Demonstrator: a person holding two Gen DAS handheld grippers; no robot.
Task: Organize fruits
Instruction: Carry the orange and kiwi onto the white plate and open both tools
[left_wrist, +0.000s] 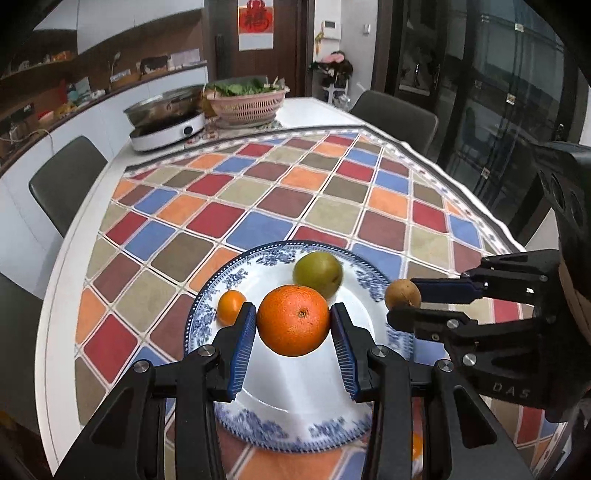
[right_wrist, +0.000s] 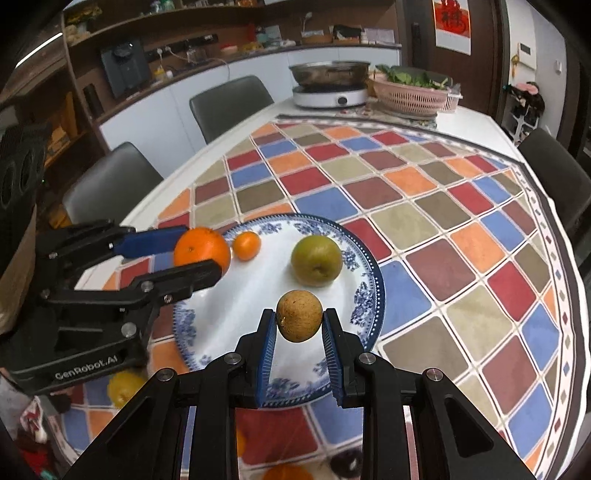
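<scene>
I have the blue-and-white plate (right_wrist: 373, 291) near the table's (left_wrist: 74, 258) front edge; on it lie a green pear (right_wrist: 316, 260) and a small tangerine (right_wrist: 246, 245). My left gripper (left_wrist: 293, 319) has its pads pressed against the big orange (left_wrist: 293, 319), held over the plate. My right gripper (right_wrist: 299, 321) pinches a brown round fruit (right_wrist: 299, 321) above the plate's near rim. A yellow fruit (right_wrist: 123, 387) is half hidden behind the left gripper's body, which reads "GenRobot.AI". At the far edge, a pink basket (right_wrist: 413, 96) holds greens.
</scene>
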